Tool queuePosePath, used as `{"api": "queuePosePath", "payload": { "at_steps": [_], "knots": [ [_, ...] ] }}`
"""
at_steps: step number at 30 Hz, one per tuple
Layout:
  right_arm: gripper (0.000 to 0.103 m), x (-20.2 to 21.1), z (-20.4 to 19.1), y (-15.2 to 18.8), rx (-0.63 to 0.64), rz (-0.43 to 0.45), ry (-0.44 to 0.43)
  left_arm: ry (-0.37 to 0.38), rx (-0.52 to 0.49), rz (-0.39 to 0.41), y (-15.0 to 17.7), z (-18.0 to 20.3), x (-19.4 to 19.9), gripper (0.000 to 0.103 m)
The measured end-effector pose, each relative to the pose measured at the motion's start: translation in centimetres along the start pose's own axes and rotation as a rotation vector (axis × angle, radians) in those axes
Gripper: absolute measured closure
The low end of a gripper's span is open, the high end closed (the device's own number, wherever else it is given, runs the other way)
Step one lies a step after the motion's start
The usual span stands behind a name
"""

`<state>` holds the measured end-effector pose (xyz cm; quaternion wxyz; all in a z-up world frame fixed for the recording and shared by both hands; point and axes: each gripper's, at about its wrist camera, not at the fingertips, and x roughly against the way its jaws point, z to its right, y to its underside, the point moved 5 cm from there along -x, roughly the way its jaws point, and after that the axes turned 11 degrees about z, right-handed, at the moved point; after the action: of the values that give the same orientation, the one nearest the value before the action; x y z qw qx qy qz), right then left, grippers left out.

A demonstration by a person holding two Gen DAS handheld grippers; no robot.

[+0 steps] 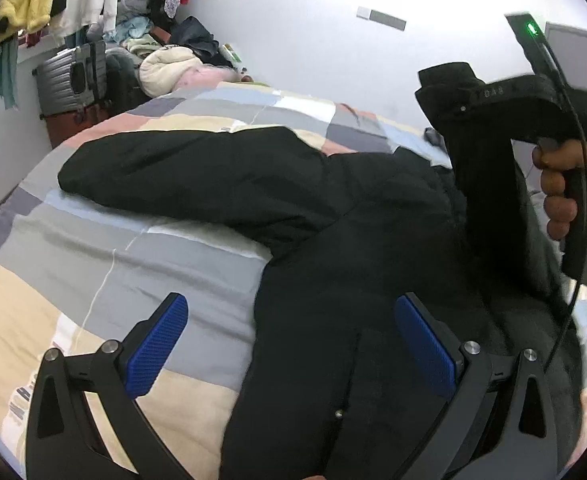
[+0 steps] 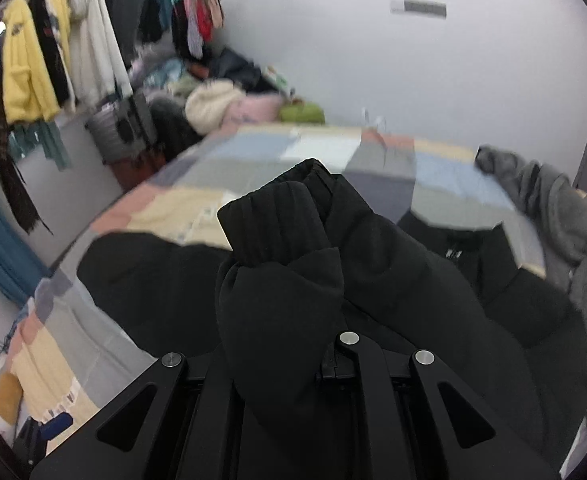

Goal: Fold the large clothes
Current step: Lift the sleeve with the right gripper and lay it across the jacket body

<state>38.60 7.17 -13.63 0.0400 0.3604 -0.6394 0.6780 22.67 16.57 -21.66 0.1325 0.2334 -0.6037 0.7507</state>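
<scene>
A large black puffer jacket (image 1: pixel 333 208) lies spread on the bed's patchwork quilt (image 1: pixel 93 264), one sleeve (image 1: pixel 181 172) stretched out to the left. My left gripper (image 1: pixel 289 304) hangs open just above the jacket's left edge, its blue pads (image 1: pixel 157 344) wide apart and touching nothing. A hand holds my right gripper (image 1: pixel 465 100) over the jacket's right side. In the right wrist view the other sleeve's ribbed cuff (image 2: pixel 273 220) sticks up out of my right gripper (image 2: pixel 277 340), which is shut on it. The bunched fabric hides the fingertips.
A grey garment (image 2: pixel 565 216) lies heaped at the quilt's right edge. Beyond the bed's far corner are a pile of clothes (image 1: pixel 165 64), a grey suitcase (image 1: pixel 71 76) and a rail of hanging clothes (image 2: pixel 29 68). A white wall stands behind.
</scene>
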Motion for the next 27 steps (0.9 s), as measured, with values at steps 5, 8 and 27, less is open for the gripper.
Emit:
{"api": "queuePosePath", "payload": {
  "at_steps": [5, 8, 27],
  "knots": [
    [0.090, -1.0, -0.4, 0.5, -0.004, -0.054, -0.009, 0.030, -0.031, -0.001, 0.4, 1.2, -0.6, 0.000],
    [0.077, 0.0, -0.2, 0.4, 0.002, -0.058, -0.028, 0.037, -0.039, 0.005, 0.3, 1.6, -0.5, 0.000],
    [0.026, 14.0, 7.1, -0.1, 0.021, 0.202, 0.059, 0.089, -0.024, 0.071, -0.4, 4.1, 1.4, 0.000]
  ]
}}
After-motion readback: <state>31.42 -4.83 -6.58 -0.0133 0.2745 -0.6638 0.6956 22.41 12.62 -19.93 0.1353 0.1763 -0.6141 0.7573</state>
